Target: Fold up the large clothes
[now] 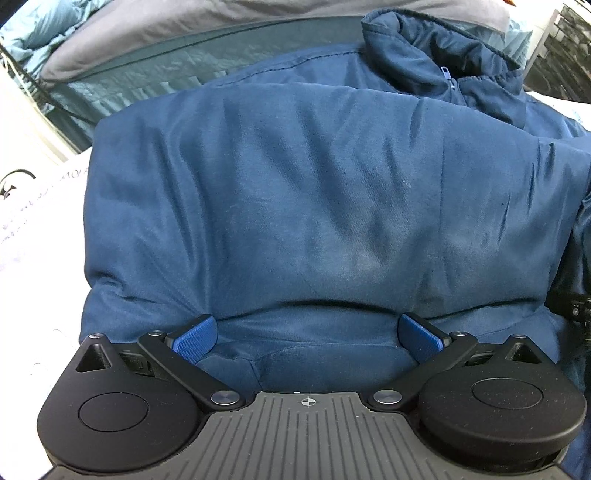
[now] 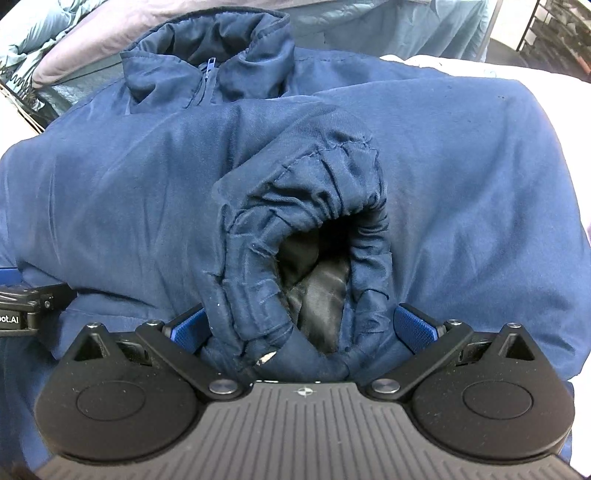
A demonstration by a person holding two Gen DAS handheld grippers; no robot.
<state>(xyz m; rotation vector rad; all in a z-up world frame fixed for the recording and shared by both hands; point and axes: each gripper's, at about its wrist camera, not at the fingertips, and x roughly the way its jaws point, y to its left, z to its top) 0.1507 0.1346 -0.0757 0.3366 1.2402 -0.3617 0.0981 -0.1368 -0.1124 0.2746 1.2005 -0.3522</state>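
Observation:
A large navy padded jacket [image 1: 314,184] lies folded on a white surface, its collar and zipper [image 1: 450,77] at the far side. My left gripper [image 1: 308,338] is open, its blue pads spread wide against the jacket's near edge, with fabric bulging between them. In the right wrist view the same jacket [image 2: 110,192] fills the frame, its collar [image 2: 210,48] at the far side. A sleeve cuff [image 2: 306,240] with a dark lining lies on top, its opening facing me. My right gripper [image 2: 303,328] is open, its pads on either side of the cuff.
A white printed sheet [image 1: 33,206] lies left of the jacket. Grey and light-blue bedding [image 1: 155,40] is piled beyond it. The other gripper's black body shows at the right edge [image 1: 574,306] and at the left edge [image 2: 26,306]. Dark shelving [image 2: 554,33] stands at the far right.

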